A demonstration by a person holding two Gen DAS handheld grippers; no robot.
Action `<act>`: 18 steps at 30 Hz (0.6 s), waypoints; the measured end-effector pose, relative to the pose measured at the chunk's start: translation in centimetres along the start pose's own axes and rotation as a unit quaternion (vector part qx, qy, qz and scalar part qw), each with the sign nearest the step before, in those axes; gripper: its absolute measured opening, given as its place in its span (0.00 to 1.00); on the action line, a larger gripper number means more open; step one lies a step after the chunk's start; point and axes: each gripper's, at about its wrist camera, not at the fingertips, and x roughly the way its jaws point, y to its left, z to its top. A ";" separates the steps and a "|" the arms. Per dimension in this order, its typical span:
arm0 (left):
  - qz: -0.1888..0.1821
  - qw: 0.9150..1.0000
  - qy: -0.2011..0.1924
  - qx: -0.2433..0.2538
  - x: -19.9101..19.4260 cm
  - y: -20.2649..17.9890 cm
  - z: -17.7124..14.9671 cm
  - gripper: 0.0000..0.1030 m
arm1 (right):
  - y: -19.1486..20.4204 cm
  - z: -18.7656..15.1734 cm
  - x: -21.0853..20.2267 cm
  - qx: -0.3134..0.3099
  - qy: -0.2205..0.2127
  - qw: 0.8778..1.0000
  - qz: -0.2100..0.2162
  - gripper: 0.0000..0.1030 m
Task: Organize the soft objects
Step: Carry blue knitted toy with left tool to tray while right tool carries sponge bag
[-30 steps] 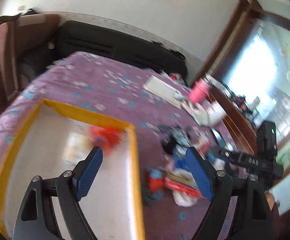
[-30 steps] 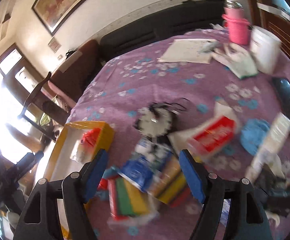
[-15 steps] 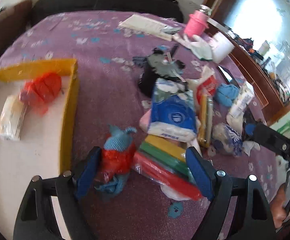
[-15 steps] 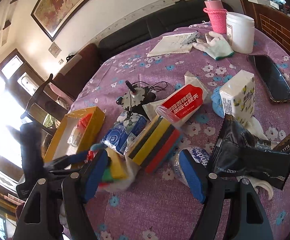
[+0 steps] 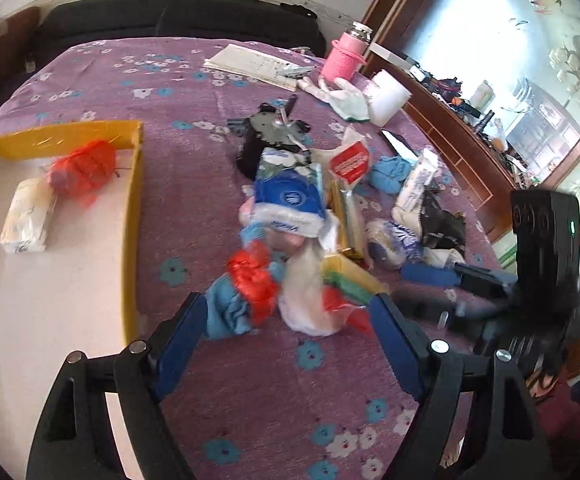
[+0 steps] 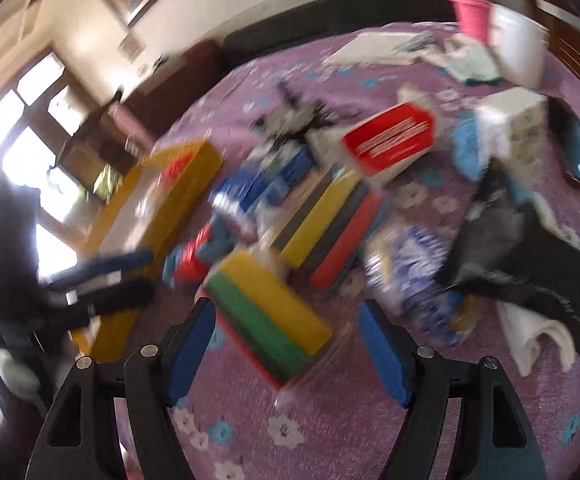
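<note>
the left claw [image 5: 286,324] is spread wide and holds nothing, hovering low over the purple flowered bench [image 5: 250,400]. just ahead of its blue pads lie a small blue and red cloth bundle [image 5: 242,296] and a white plastic bag [image 5: 310,292], touching each other. beyond them sits a blue and white tissue pack [image 5: 290,200], part of a heap in the middle of the bench. to the left a yellow box [image 5: 134,200] holds a red net bag [image 5: 82,166] and a pale tissue packet [image 5: 26,216], side by side.

the right claw [image 6: 288,348] is also wide and empty. a yellow, green and red sponge pack [image 6: 270,316] lies between its pads, blurred; whether a pad touches it cannot be told. a second sponge pack [image 6: 330,224] lies just behind, with a red and white packet [image 6: 390,142] near it.
</note>
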 end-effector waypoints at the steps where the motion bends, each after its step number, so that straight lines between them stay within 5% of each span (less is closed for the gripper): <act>1: 0.007 1.000 0.002 -0.003 0.1 0.3 0.0 0.80 | 0.9 -0.3 0.7 -0.027 0.012 1.000 -0.007 0.76; 7: 0.029 0.999 0.021 0.008 1.4 -0.1 0.4 0.67 | 4.6 -0.6 3.6 -0.128 0.019 0.989 -0.071 0.70; 10: 0.031 0.999 0.030 0.015 1.9 -0.2 0.4 0.62 | 4.5 -0.6 3.4 -0.117 0.029 0.990 -0.079 0.56; 18: 0.059 0.998 0.034 0.002 3.8 0.2 1.9 0.60 | 1.0 -1.7 0.4 -0.064 0.034 0.994 -0.082 0.52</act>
